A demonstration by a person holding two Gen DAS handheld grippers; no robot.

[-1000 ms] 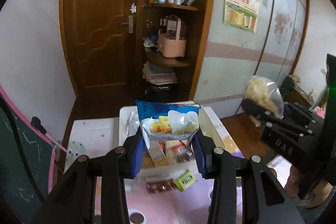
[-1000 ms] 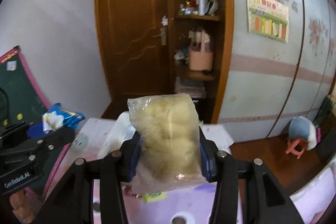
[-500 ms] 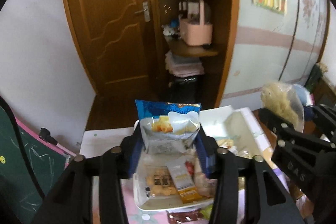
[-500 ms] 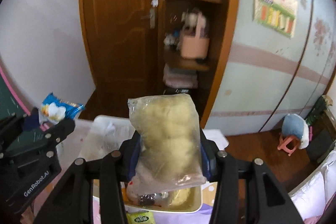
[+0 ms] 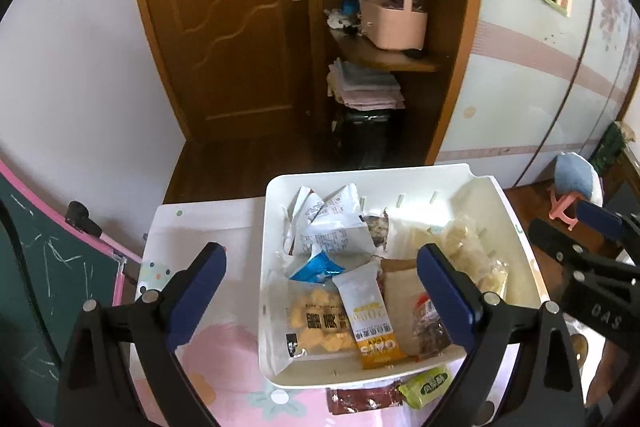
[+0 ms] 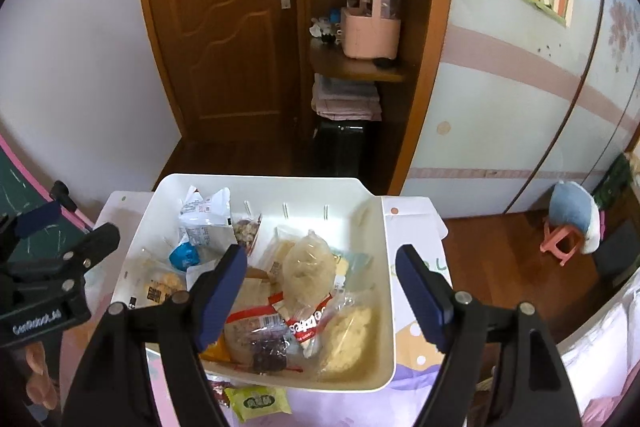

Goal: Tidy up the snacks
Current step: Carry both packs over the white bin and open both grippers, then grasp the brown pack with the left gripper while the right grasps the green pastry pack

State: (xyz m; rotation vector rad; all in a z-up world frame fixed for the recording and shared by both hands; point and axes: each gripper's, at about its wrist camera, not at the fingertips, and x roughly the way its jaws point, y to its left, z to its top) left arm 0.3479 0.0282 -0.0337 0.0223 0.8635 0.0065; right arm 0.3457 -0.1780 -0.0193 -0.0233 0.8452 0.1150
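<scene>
A white bin (image 5: 360, 171) stands on the table, heaped with several snack packets. My left gripper (image 5: 320, 267) hovers over its left half, jaws wide and still opening, nothing between them. The blue-and-white packet (image 5: 318, 269) lies loose in the bin below. My right gripper (image 6: 322, 259) hangs over the bin (image 6: 385, 287), its jaws also opening. The clear bag of pale puffs (image 6: 310, 267) rests on the pile beneath it, free of the pads. Each gripper shows at the edge of the other's view: the right gripper (image 5: 592, 259) and the left gripper (image 6: 60, 247).
A green packet (image 5: 426, 381) and a dark red packet (image 5: 360, 395) lie on the pink patterned cloth in front of the bin. A chalkboard (image 5: 32, 247) leans at the left. Behind are a wooden door and corner shelves; a small stool (image 6: 568, 223) stands on the floor at the right.
Both grippers came forward and down over the bin and opened. The blue-and-white packet left the left jaws and the clear puff bag left the right jaws; both now lie in the bin.
</scene>
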